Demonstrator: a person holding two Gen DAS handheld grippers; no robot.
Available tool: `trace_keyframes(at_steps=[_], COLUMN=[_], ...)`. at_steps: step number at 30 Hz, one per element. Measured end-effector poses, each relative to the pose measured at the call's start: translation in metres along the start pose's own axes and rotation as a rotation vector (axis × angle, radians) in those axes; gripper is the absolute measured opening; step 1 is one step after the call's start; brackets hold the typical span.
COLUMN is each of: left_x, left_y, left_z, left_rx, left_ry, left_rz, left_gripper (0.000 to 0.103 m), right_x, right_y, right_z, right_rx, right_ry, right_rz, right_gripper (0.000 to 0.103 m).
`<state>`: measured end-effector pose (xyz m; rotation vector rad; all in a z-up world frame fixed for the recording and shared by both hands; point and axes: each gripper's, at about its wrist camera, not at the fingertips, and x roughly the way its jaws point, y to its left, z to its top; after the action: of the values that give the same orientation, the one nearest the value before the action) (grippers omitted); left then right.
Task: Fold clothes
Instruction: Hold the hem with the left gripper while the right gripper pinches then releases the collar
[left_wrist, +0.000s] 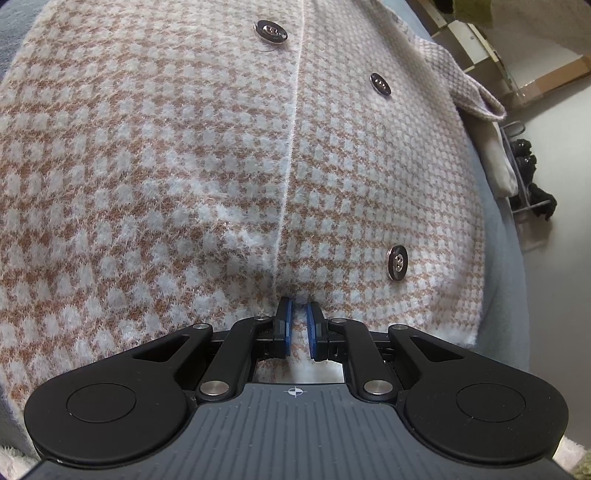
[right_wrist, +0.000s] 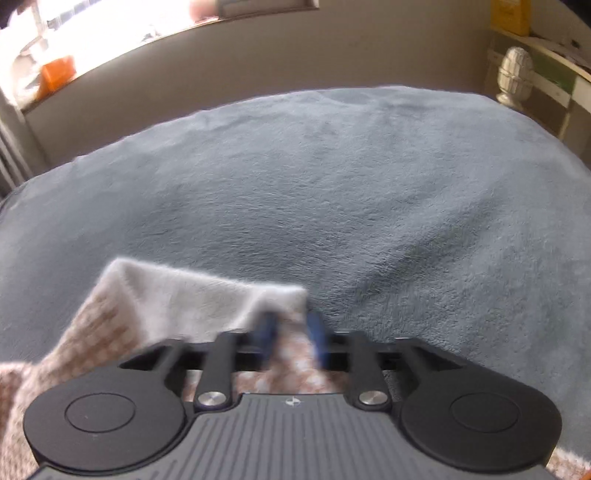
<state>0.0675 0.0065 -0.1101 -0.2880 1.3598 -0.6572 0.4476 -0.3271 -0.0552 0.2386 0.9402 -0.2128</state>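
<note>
My left gripper pinches the cardigan hem at its placket, buttons ahead-right; my right gripper clamps its blurred corner over the bed.

Black claw linkages, blue pads, silver screws, ribbed grey housing

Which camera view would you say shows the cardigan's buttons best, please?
The left wrist view: three dark, shiny buttons show sharply on the checked cardigan, beside its front seam. The right wrist view shows no buttons, only a blurred white-edged corner of the cardigan over the grey blanket.
</note>
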Motion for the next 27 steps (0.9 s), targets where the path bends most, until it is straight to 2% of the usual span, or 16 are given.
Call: trace_keyframes(at_steps=[2, 4, 8, 12, 16, 18, 22, 27], left_x=[0.0, 0.0, -0.001, -0.003, -0.004, -0.004, -0.005, -0.007], left_y=[-0.001, -0.001, 0.0, -0.001, -0.005, -0.007, -0.009, -0.008], left_z=[-0.001, -0.002, -0.005, -0.008, -0.012, -0.015, -0.021, -0.028], left_rx=[0.001, 0.0, 0.001, 0.017, 0.033, 0.036, 0.033, 0.077], left_ry=[-0.003, -0.007, -0.018, -0.033, -0.053, -0.07, -0.11, -0.157], left_rz=[0.001, 0.0, -0.004, 0.0, 0.009, 0.016, 0.021, 0.012], left_gripper=[0.011, 0.011, 0.011, 0.011, 0.011, 0.011, 0.011, 0.011], right_x=[-0.004, -0.022, -0.076, -0.088, -0.049, -0.043, -0.064, -0.133], right_y=[-0.005, -0.006, -0.01, 0.009, 0.029, 0.032, 0.024, -0.018], right_z=[0.004, 0.006, -0.004, -0.029, -0.053, -0.06, -0.062, -0.078], right_rx=[0.036, 0.046, 0.041, -0.087, -0.161, -0.143, -0.08, -0.052], right_ry=[0.007, -0.034, -0.112, -0.013, 0.096, 0.083, 0.054, -0.029], right_rz=[0.01, 0.009, 0.112, 0.214, 0.164, 0.153, 0.154, 0.211], right_gripper=[0.036, 0.037, 0.037, 0.037, 0.037, 0.039, 0.039, 0.039])
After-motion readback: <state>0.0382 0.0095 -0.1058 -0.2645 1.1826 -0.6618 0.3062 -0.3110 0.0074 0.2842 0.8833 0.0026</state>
